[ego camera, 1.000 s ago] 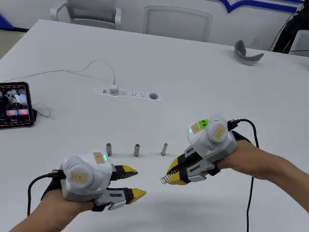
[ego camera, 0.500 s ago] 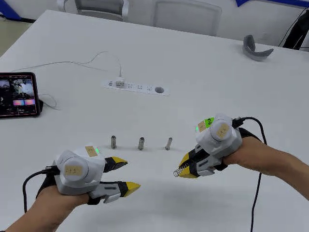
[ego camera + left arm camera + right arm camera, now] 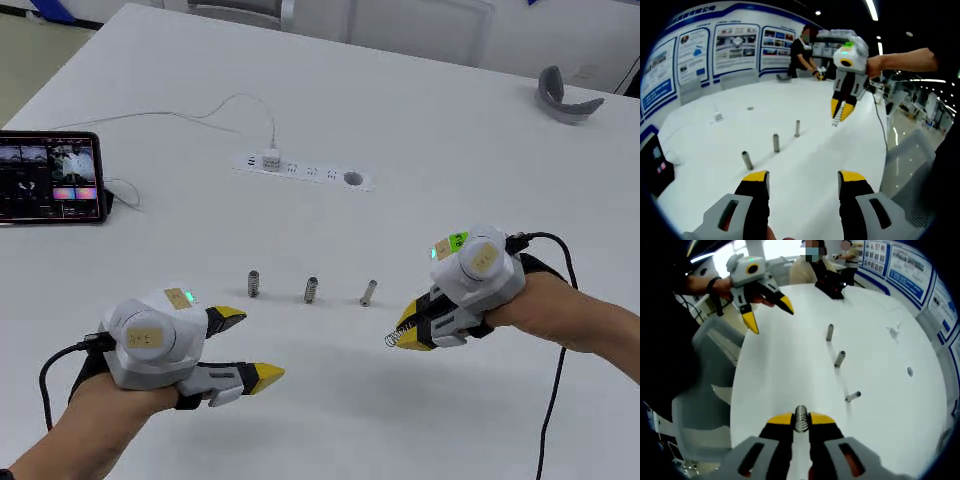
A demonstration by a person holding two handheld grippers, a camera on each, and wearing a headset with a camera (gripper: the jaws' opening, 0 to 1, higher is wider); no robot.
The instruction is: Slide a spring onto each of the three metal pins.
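"What's closest to you?"
"My left hand-held gripper [image 3: 248,344], jaws apart. My right hand-held gripper [image 3: 410,331] pinches a spring [image 3: 392,338] above the white surface [image 3: 330,410]."
"And farther out?"
"Three pins [image 3: 311,290] in a row, then a power strip [image 3: 300,170] and a tablet [image 3: 50,178]."

Tablet [image 3: 50,177] lit, far left; power strip [image 3: 300,170] centre, white plug [image 3: 270,160] in; grey curved piece [image 3: 568,97] far right.
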